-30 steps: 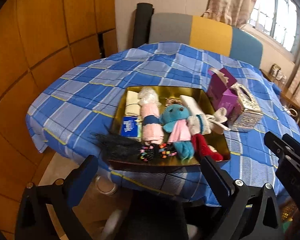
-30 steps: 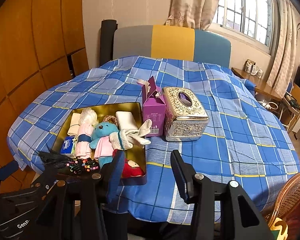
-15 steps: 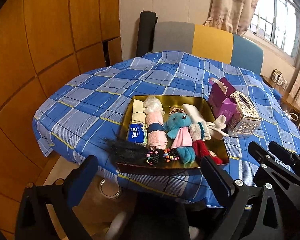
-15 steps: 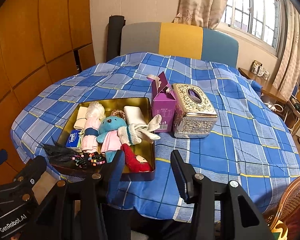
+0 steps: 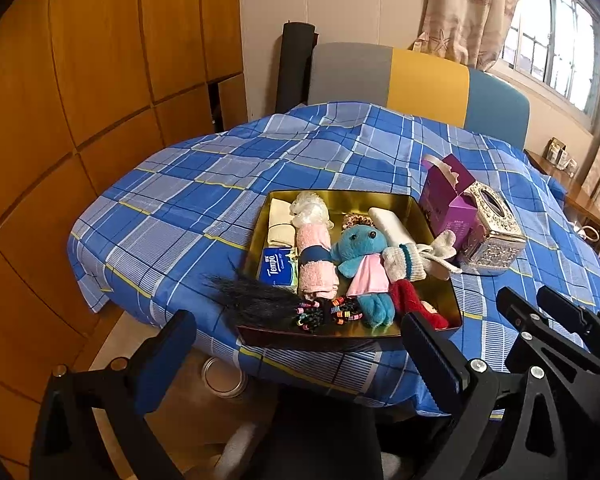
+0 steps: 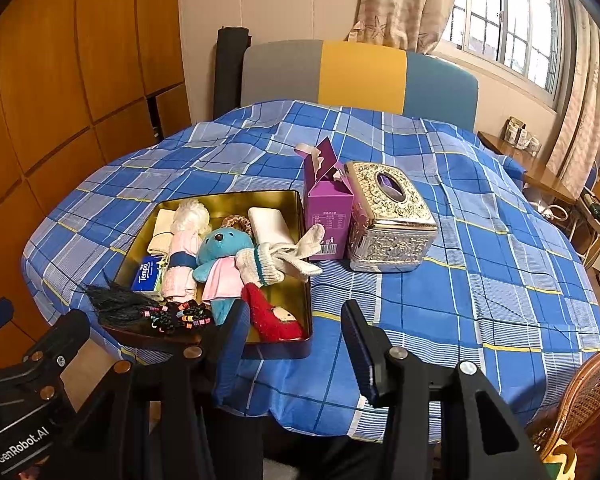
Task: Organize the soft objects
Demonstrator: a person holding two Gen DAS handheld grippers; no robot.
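Observation:
A gold metal tray (image 5: 384, 199) (image 6: 260, 197) sits near the front edge of the blue plaid table. It holds a blue plush toy (image 5: 362, 248) (image 6: 220, 248), a rolled pink towel (image 5: 314, 264) (image 6: 180, 256), a white glove (image 5: 416, 262) (image 6: 284, 260), a red sock (image 5: 414, 304) (image 6: 274, 314), a tissue pack (image 5: 276, 266), folded cloths and a black tassel with beads (image 5: 284, 308) (image 6: 152, 310). My left gripper (image 5: 296, 352) is open and empty, held back below the table edge. My right gripper (image 6: 294, 336) is open and empty, in front of the tray's right corner.
A purple carton (image 5: 448, 204) (image 6: 326, 204) and a silver ornate tissue box (image 5: 490, 232) (image 6: 388, 216) stand right of the tray. A grey, yellow and blue sofa back (image 6: 360, 76) lies behind the table. Wooden wall panels are left. A wicker chair (image 6: 592, 392) is at the lower right.
Both grippers have pulled back and risen from the table, so the tray and table look smaller and farther. Both stay open and empty. Nothing in the tray has moved.

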